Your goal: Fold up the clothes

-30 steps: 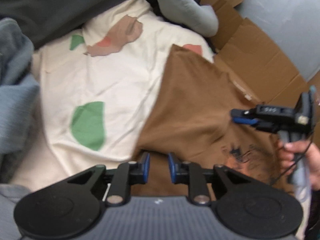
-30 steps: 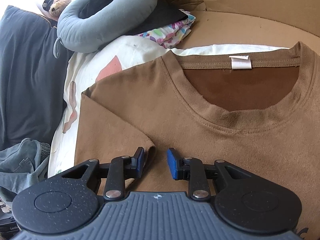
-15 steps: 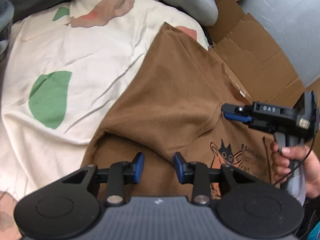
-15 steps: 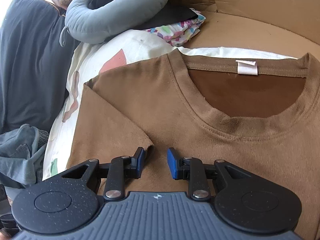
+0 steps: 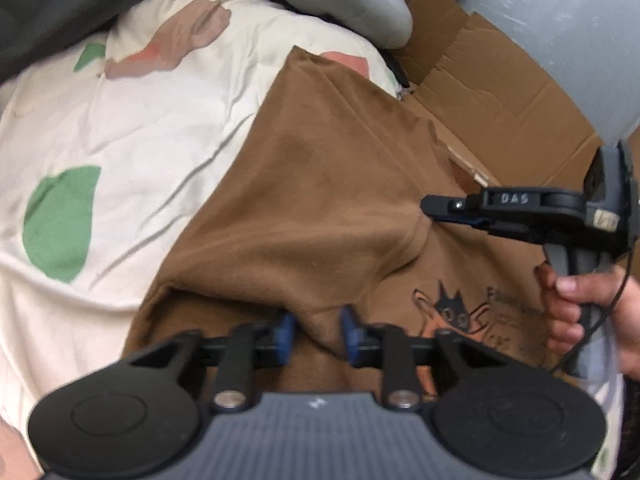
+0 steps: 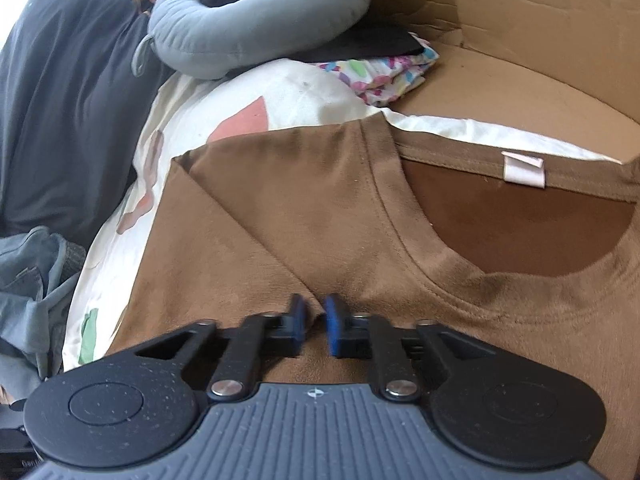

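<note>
Your left gripper (image 5: 315, 334) has just been closing its jaws; they now pinch a raised fold of the brown shirt (image 5: 320, 216) near its lower edge. Your right gripper (image 6: 316, 326) has just closed too, jaws clenched on the shirt's folded sleeve edge, cloth caught in the narrow slit between the blue pads (image 6: 298, 320). In the left view the right gripper (image 5: 452, 210) shows side-on, tips down on the shirt, your hand (image 5: 580, 312) on its handle.

The shirt lies spread on the bed's white sheet (image 5: 120, 152), cat print (image 5: 452, 312) up, collar and white label (image 6: 523, 168) toward the cardboard (image 6: 520, 80). One sleeve is folded in over the chest.

Beyond: grey neck pillow (image 6: 256, 16), patterned cloth (image 6: 384, 74) under a dark flat thing, dark bedding (image 6: 60, 120) left, denim heap (image 6: 32, 280) at the left edge.

A second ago both sets of jaws stood apart with cloth loose between them; the left gripper has since moved in over the shirt hem.
</note>
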Action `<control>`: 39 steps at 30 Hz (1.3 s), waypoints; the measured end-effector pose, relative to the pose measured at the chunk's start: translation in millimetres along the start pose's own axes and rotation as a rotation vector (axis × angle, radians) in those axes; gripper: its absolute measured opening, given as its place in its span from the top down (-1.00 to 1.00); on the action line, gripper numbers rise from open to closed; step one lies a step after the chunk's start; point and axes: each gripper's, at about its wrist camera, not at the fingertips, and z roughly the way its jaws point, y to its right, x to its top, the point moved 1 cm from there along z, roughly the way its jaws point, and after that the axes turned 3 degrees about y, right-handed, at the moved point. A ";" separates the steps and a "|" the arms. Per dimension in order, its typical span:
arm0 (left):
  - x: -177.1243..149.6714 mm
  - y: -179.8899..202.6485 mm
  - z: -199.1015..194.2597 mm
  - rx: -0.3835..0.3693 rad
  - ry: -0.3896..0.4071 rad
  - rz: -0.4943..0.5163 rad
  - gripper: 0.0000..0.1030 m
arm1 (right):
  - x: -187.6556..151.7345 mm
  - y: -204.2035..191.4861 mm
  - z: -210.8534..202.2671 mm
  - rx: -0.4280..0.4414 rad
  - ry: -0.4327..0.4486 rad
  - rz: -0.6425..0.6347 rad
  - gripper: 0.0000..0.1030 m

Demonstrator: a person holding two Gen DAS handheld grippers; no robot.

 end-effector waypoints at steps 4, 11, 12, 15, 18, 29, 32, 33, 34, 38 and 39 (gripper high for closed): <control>5.5 -10.5 -12.7 -0.055 0.001 -0.111 0.90 | 5.6 -2.8 -5.5 0.006 0.012 -0.008 0.99; 11.4 -33.0 -23.4 -0.159 -0.020 -0.300 0.91 | 16.3 -7.9 -10.2 0.012 0.040 -0.022 0.99; 10.5 -36.6 -21.5 -0.173 -0.032 -0.330 0.91 | 17.0 -8.3 -9.0 0.008 0.040 -0.023 0.99; 3.5 -44.5 -9.3 -0.195 -0.078 -0.416 0.91 | 14.8 -9.8 -3.1 -0.011 0.027 -0.030 0.99; -1.7 -50.9 -2.3 -0.199 -0.100 -0.462 0.90 | 15.2 -10.9 -0.1 -0.019 0.020 -0.036 0.99; -8.3 -53.8 -0.4 -0.236 -0.070 -0.470 0.62 | 21.8 -18.3 4.5 -0.007 0.027 -0.031 0.99; -10.9 -54.1 2.8 -0.261 -0.081 -0.494 0.88 | 22.2 -18.8 1.5 -0.001 0.025 -0.034 0.99; -11.6 -54.7 3.5 -0.271 -0.089 -0.507 0.91 | 22.0 -18.2 0.4 0.000 0.024 -0.034 0.99; -12.3 -55.3 4.1 -0.282 -0.097 -0.520 0.89 | 21.7 -17.7 -0.7 0.002 0.022 -0.034 0.99; -11.6 -60.1 -2.2 -0.322 -0.108 -0.551 0.90 | 21.0 -14.1 -5.9 0.003 0.007 -0.029 0.99; -11.1 -62.1 -3.7 -0.329 -0.110 -0.562 0.90 | 21.1 -13.8 -7.2 0.002 0.001 -0.028 0.99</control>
